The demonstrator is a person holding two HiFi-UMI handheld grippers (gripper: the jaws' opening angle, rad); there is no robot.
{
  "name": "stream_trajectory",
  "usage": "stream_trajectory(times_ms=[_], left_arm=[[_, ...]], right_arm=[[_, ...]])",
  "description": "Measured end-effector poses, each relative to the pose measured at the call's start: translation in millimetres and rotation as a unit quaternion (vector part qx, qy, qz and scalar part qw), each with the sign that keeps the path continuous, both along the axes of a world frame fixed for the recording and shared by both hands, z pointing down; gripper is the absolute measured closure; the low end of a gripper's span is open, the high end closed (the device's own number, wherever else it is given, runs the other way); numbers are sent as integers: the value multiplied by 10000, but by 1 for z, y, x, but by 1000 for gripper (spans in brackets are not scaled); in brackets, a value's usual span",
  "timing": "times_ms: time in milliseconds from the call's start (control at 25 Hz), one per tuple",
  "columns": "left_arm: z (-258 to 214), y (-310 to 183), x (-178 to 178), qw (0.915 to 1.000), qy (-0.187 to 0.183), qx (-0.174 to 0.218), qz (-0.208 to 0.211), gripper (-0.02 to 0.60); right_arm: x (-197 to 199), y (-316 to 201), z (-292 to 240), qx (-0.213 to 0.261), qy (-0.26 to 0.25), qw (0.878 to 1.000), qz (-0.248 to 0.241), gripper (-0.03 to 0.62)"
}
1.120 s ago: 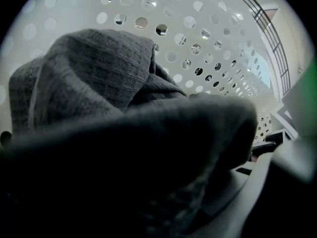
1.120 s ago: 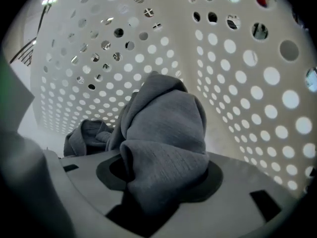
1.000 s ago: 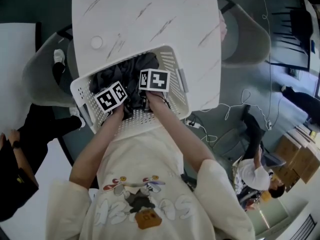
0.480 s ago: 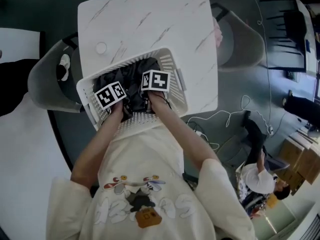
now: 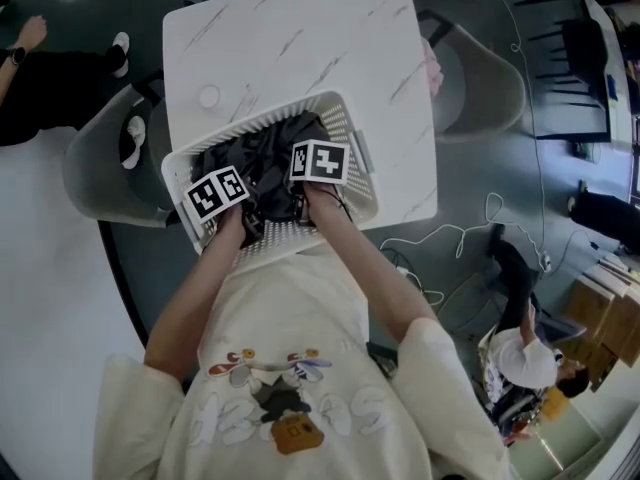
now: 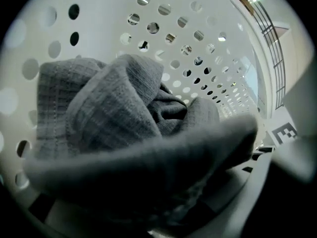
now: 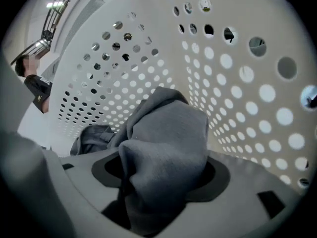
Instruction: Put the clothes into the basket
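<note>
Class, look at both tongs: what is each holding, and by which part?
Nothing is held. Both the left tongs and right tongs have just been opening; grey clothes lie loose between each pair, inside the basket.

Left gripper [image 5: 216, 192]: jaws have just been opening, now wide; the grey cloth [image 5: 255, 153] lies loose across them, not pinched; right gripper [image 5: 320, 159]: the same, jaws have just been opening, a fold of cloth slack between them; both marker cubes a little higher in the basket [image 5: 350, 133], the left one now nearer its left corner; head view has swung, so the table [image 5: 300, 38] and basket sit further right; person in black [image 5: 50, 78] gone from lower left to upper left.
</note>
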State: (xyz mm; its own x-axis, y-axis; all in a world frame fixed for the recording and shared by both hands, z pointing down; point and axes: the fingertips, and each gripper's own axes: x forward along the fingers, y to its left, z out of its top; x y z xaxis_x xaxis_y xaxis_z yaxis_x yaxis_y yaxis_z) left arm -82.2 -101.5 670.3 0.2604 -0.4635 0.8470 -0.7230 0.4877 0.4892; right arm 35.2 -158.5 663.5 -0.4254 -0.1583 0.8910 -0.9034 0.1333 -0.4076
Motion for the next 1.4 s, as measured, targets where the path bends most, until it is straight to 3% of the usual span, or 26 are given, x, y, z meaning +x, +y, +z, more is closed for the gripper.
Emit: stream_trajectory(times_ms=[320, 560, 1120, 1400], left_arm=[[-29, 4, -2, 9995, 44, 316, -34, 258], [-46, 11, -1, 9993, 175, 318, -41, 258], [-115, 7, 9, 9920, 282, 1187, 314, 259], [-137, 10, 17, 9882, 406, 1399, 466, 259]], right_arm=[[6, -5, -21, 275, -16, 9994, 210, 290], [10, -4, -39, 446, -50, 9983, 378, 290], [11, 5, -85, 895, -40, 9944, 564, 290], [8, 10, -109, 1096, -199, 9916, 654, 290]])
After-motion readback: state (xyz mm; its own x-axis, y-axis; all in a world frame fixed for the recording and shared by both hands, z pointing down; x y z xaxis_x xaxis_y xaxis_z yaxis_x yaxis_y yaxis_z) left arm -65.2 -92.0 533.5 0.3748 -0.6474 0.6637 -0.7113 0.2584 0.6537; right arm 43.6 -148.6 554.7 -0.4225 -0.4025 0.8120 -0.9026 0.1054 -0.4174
